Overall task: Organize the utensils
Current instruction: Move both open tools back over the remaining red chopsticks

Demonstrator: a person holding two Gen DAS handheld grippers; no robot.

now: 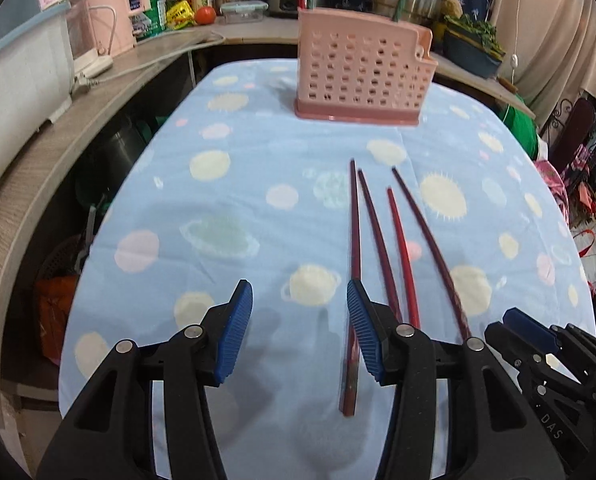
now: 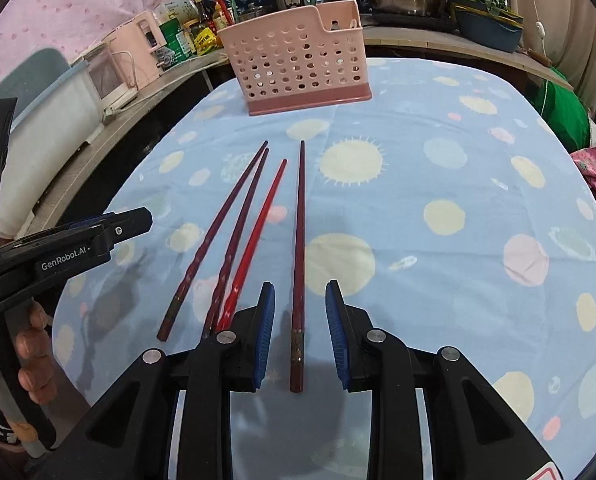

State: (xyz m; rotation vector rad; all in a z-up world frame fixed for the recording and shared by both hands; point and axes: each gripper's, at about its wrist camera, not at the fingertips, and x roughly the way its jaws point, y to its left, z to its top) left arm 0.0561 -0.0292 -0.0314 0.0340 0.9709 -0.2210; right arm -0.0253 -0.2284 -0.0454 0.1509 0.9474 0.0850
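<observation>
Left wrist view: mounted behind the left gripper, looking forward and steeply down along its fingers; close above the near part of the desk; right gripper visible at lower right edge.

Right wrist view: mounted behind the right gripper, same forward, downward facing, equally close; left gripper and holding hand at left edge.

Shared by both: blue patterned desk cloth, four chopsticks in near field, pink perforated holder at far end, cluttered counter behind.
</observation>
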